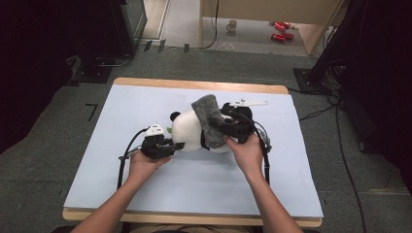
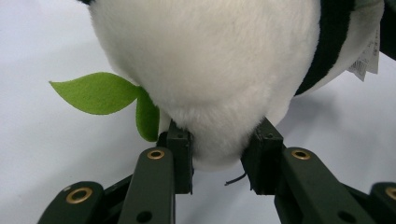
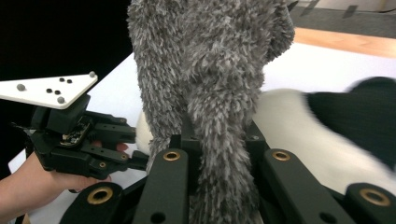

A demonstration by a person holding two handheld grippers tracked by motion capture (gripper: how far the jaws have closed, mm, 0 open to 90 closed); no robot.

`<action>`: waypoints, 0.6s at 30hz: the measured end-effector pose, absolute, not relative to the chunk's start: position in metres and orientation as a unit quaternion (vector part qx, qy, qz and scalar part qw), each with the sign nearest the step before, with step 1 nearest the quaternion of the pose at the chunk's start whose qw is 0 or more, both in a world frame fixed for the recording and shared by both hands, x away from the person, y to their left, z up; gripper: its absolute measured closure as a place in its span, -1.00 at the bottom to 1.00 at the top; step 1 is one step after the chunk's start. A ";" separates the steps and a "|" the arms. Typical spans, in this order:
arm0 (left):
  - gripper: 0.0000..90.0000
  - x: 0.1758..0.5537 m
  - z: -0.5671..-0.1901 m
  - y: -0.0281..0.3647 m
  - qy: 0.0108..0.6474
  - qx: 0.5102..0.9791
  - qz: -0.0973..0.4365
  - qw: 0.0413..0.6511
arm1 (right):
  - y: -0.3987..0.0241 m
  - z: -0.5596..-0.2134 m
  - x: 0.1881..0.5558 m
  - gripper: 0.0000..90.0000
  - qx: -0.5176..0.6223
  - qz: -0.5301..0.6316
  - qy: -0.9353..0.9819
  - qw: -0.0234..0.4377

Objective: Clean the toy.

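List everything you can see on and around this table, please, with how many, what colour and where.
plush panda: one, white and black, middle of the table, lying on its side
felt leaf: one two-lobed piece, green, at the panda's head end
grey fuzzy cloth: one, grey, draped over the panda
table: one, pale blue top with wooden edge
mug: one, pale, on the floor beyond the table
red things: two or so, on the far floor, too small to name
left gripper: one, black, jaws pressed into the panda's white plush
right gripper: one, black, jaws shut on the grey fuzzy cloth
hands: two, one holding each gripper, coming in from the near edge
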State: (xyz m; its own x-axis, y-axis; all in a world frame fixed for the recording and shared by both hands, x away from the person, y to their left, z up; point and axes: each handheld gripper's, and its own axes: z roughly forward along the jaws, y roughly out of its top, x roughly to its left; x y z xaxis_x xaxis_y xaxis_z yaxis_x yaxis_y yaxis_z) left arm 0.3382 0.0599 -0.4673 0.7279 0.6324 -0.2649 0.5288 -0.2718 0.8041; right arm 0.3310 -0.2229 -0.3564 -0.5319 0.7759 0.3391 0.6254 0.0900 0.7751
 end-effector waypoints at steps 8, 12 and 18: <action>0.50 0.331 -0.470 0.059 0.370 0.792 0.066 0.481 | -0.184 -0.370 0.336 0.73 0.456 0.471 0.754 0.052; 0.50 0.328 -0.470 0.058 0.369 0.791 0.078 0.481 | -0.166 -0.377 0.336 0.72 0.446 0.465 0.763 0.046; 0.50 0.330 -0.473 0.059 0.378 0.791 0.068 0.476 | -0.166 -0.392 0.341 0.73 0.438 0.449 0.776 0.068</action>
State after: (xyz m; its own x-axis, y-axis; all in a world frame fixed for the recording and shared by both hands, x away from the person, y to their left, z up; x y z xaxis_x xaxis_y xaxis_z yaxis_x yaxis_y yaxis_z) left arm 0.3299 0.0589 -0.4730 0.7044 0.6632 -0.2528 0.5334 -0.2597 0.8050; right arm 0.3409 -0.1656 -0.3920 -0.6077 0.7404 0.2873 0.6180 0.2136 0.7566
